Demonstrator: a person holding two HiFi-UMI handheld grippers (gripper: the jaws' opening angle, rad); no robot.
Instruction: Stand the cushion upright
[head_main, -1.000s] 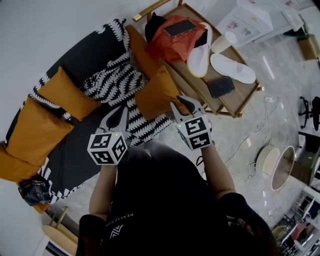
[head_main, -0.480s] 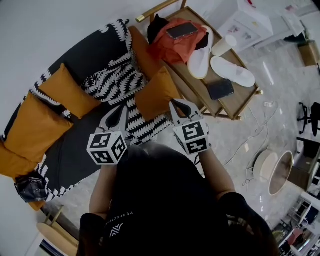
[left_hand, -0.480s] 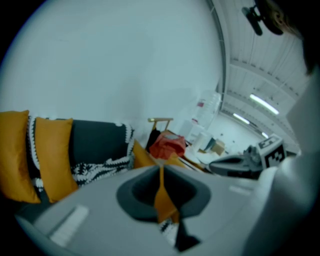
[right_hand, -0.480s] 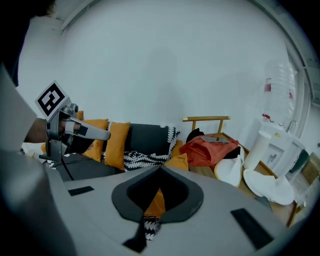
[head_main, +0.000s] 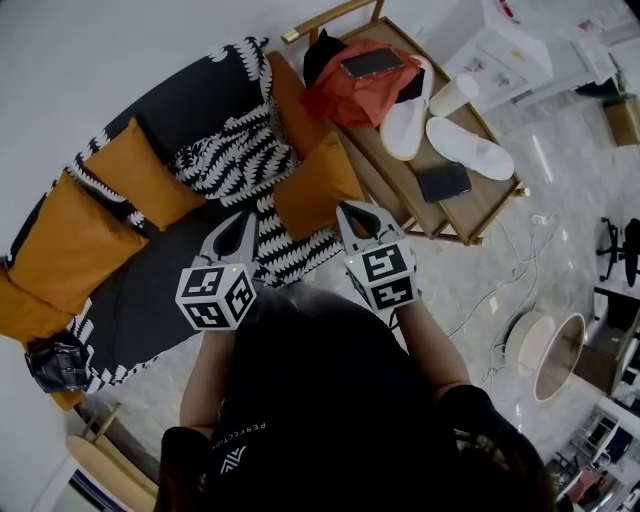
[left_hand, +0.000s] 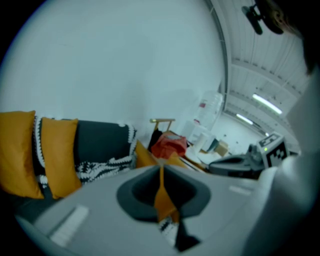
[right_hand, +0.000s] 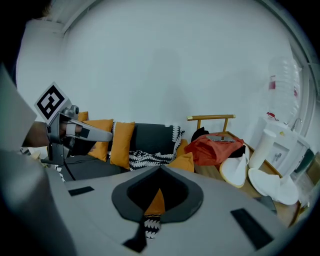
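Note:
An orange cushion lies tilted on the sofa seat by the wooden table, its lower corner over the black-and-white throw. In the right gripper view that cushion sits just beyond the jaw tips. My right gripper hovers at the cushion's near right edge with its jaws together and nothing visibly clamped. My left gripper is over the throw, a little left of the cushion, jaws also together. Through each gripper's jaw slit I only see orange fabric and throw behind.
Three more orange cushions stand along the dark sofa. A black bag lies at its far left end. The wooden table holds a red bag, white slippers, a cup and a black wallet. Cables trail on the floor.
The right gripper's jaws have come together and it has shifted slightly toward the cushion. The left gripper has stayed put.

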